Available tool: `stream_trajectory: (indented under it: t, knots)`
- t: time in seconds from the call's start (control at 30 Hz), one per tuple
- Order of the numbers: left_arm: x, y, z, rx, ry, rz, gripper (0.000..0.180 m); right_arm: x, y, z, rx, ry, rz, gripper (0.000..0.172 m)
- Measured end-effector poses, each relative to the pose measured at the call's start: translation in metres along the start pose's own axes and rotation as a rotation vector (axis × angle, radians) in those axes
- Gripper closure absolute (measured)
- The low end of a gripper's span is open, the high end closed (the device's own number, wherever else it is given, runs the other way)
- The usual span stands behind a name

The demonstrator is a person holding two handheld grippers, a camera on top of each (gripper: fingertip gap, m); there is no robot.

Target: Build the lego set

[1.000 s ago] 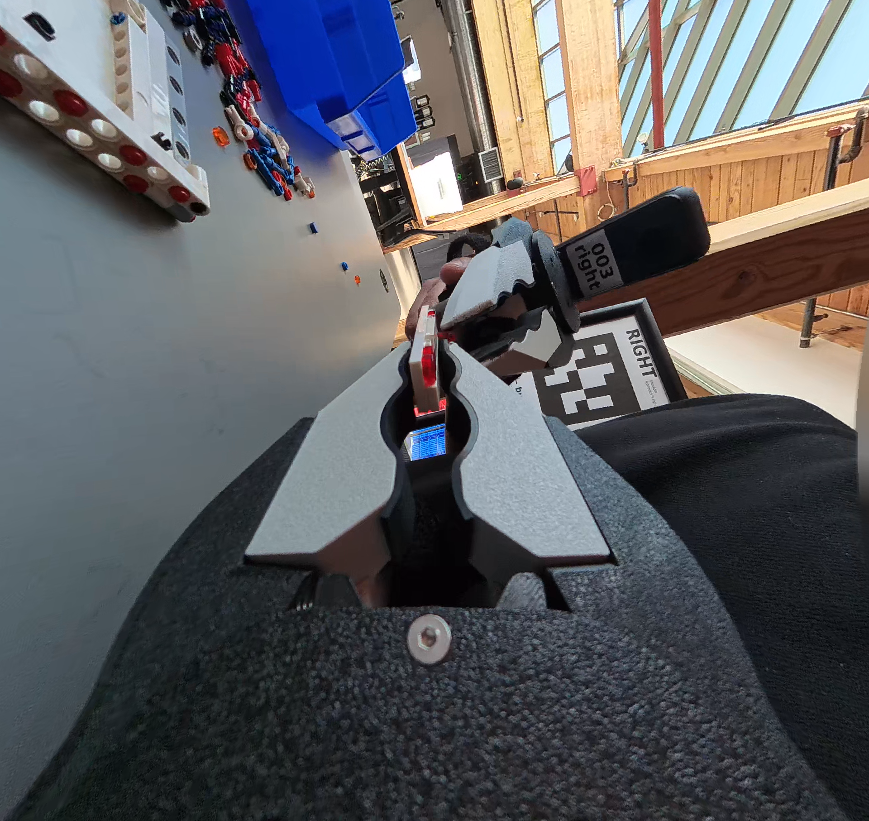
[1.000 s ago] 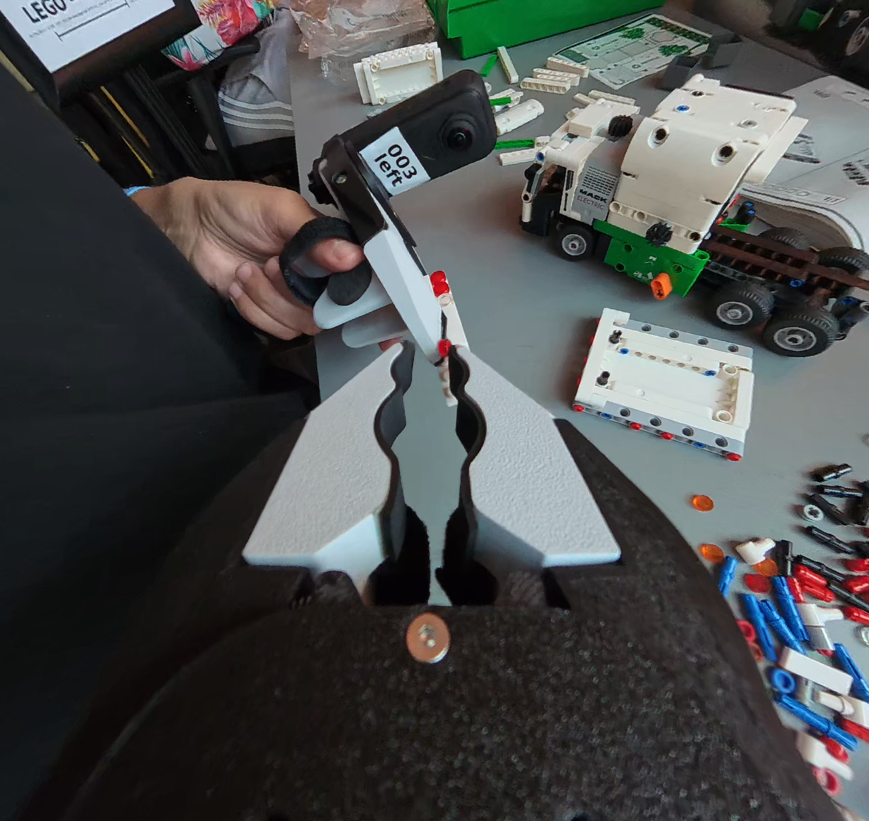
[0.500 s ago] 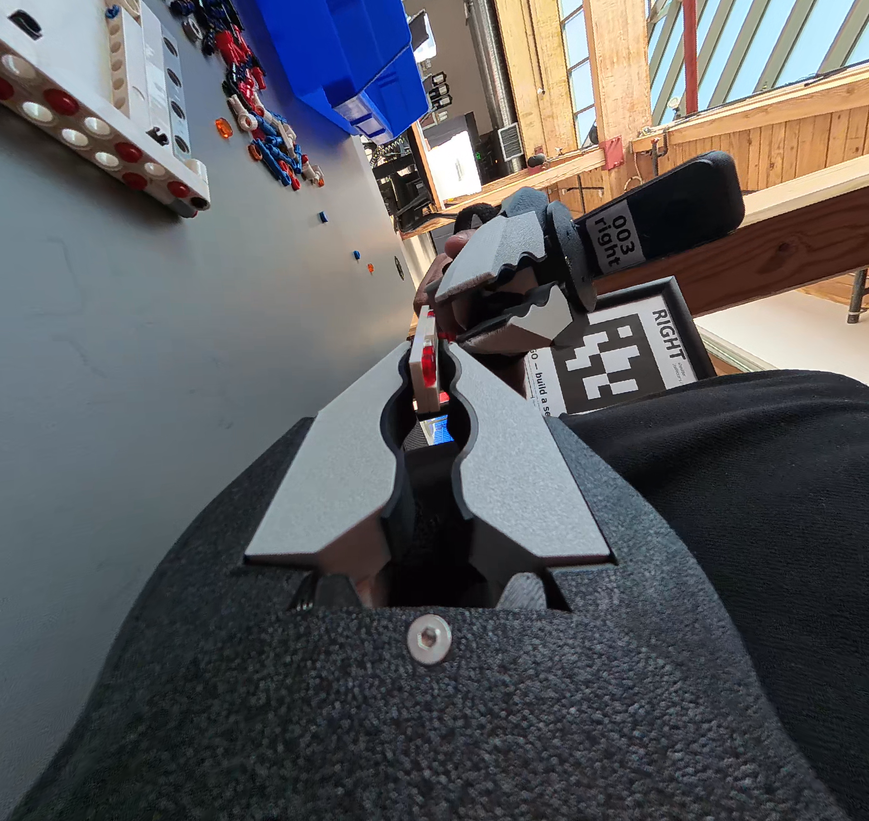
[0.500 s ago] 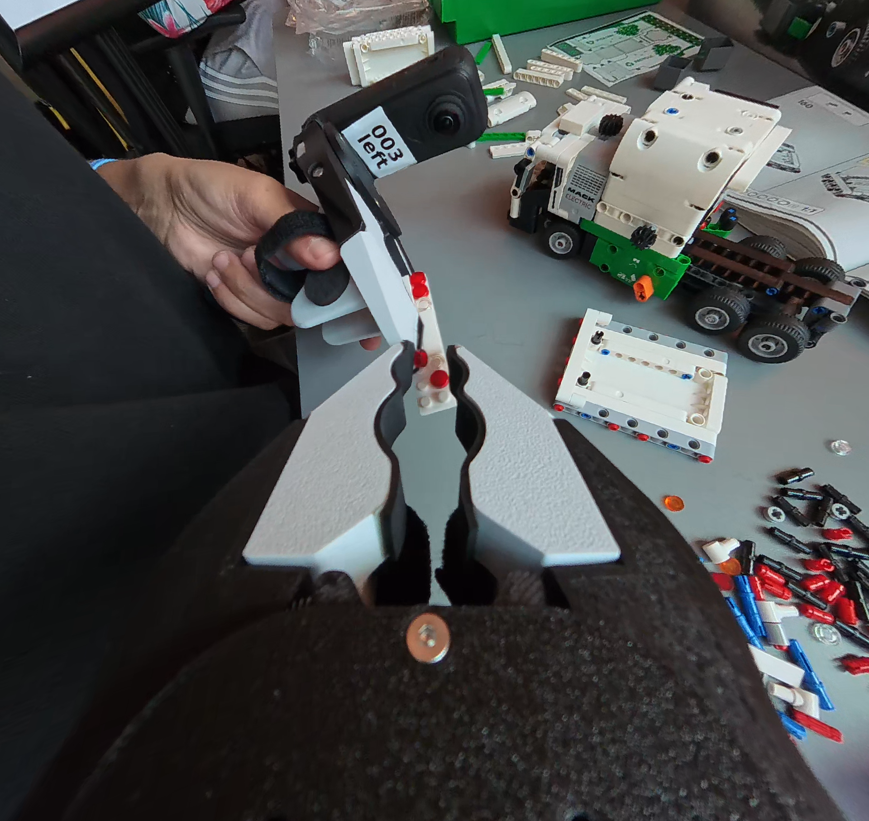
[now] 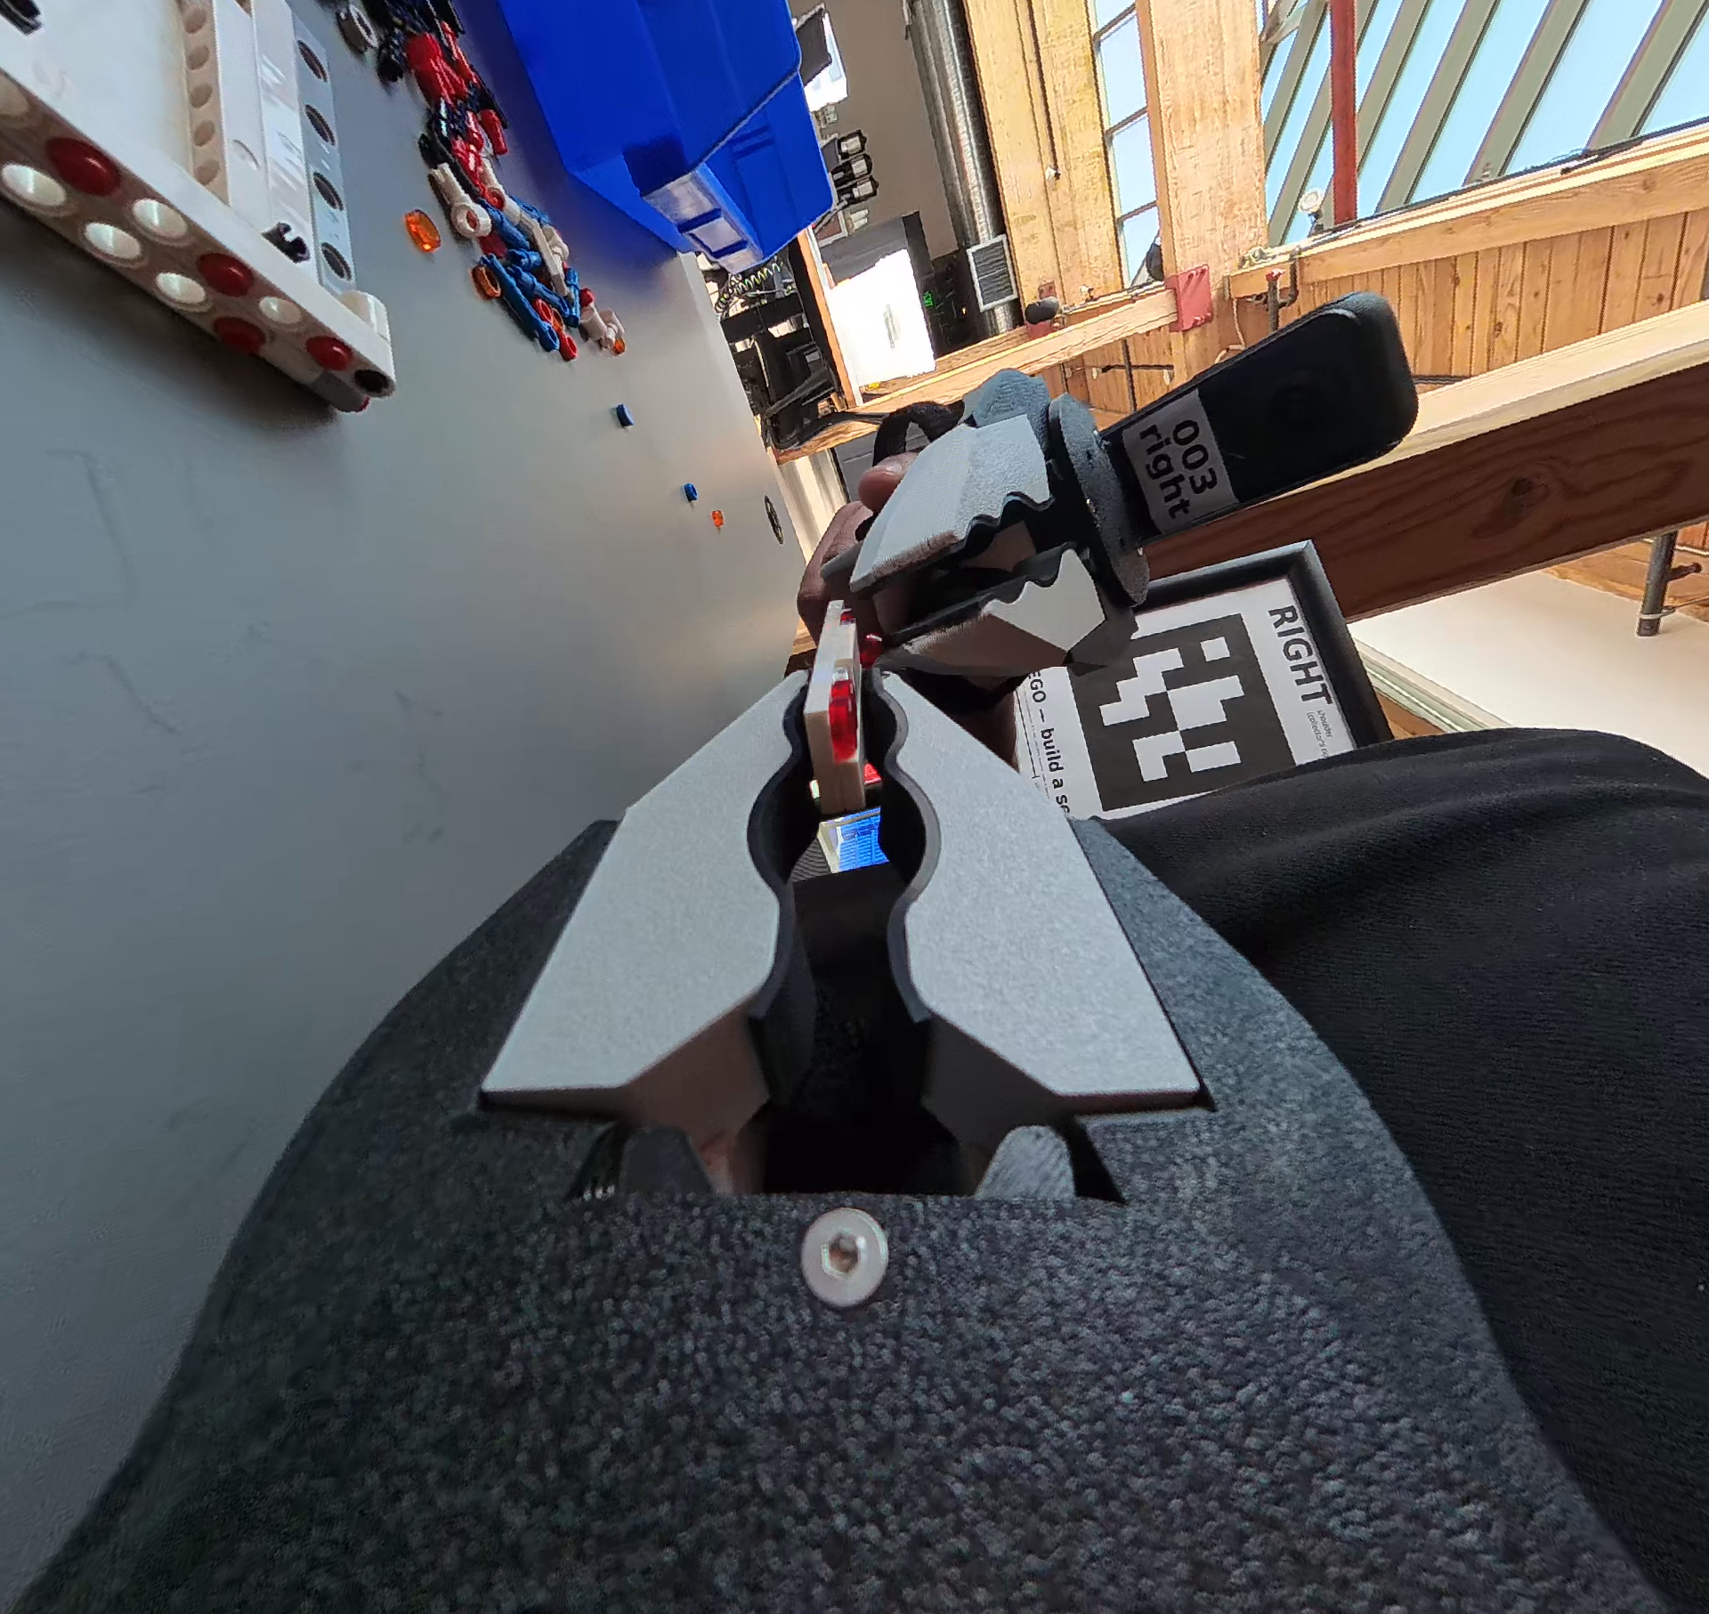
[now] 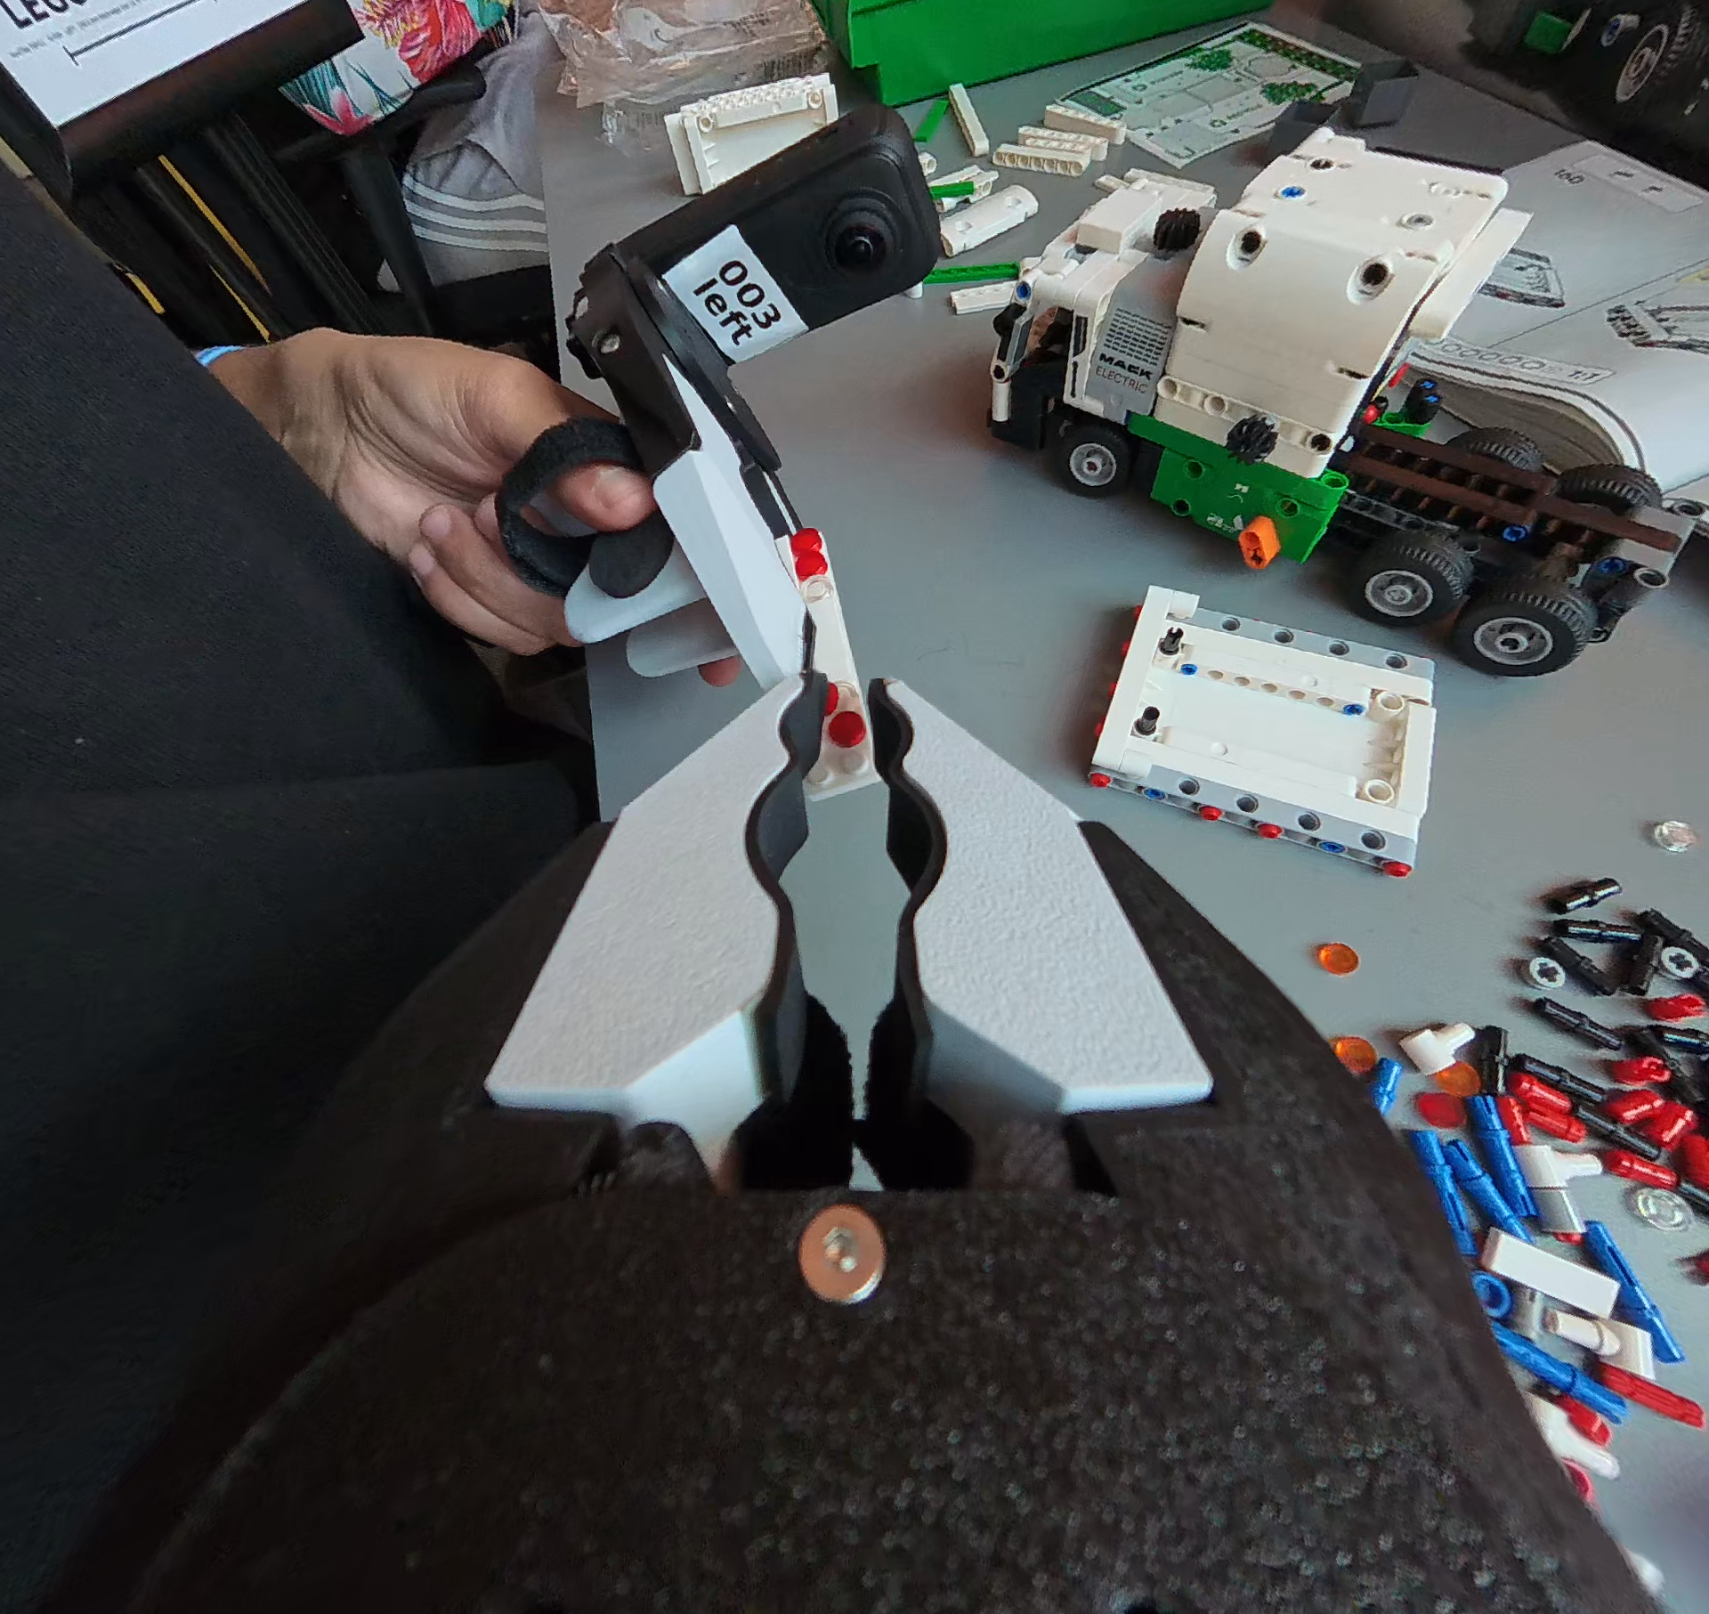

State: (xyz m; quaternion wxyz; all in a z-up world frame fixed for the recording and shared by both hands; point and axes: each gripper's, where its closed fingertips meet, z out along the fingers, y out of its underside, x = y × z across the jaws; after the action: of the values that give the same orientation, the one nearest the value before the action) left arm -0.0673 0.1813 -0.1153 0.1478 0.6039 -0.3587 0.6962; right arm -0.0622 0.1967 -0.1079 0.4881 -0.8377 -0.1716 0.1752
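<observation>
Above the grey table's (image 6: 999,571) near edge, the left gripper (image 5: 843,709), tilted steeply, clamps a white plate (image 6: 837,672); the right gripper (image 6: 843,700) brackets the plate's lower end, slightly parted.

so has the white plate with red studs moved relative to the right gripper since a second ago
Yes. In the right wrist view the white plate, held by the left gripper, now reaches deeper between the right gripper fingers, toward the camera; earlier only its end reached their tips.
</observation>
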Motion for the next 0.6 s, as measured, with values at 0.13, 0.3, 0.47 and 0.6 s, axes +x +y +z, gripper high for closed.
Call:
stream_trajectory:
  t: [0.13, 0.3, 0.47, 0.6]
  knots:
    - [0.000, 0.000, 0.000, 0.002, 0.001, -0.004, 0.176, -0.002, 0.002, 0.000, -0.002, -0.003, -0.002, 0.163]
    - [0.000, -0.001, -0.001, 0.006, 0.000, -0.014, 0.175, -0.004, 0.001, -0.002, -0.010, 0.010, -0.052, 0.163]
    - [0.002, 0.001, -0.001, -0.002, 0.012, -0.023, 0.175, -0.010, -0.001, -0.002, -0.011, -0.015, -0.129, 0.163]
    - [0.003, 0.005, -0.001, -0.028, 0.014, -0.003, 0.176, -0.012, 0.003, -0.001, -0.042, -0.068, -0.143, 0.161]
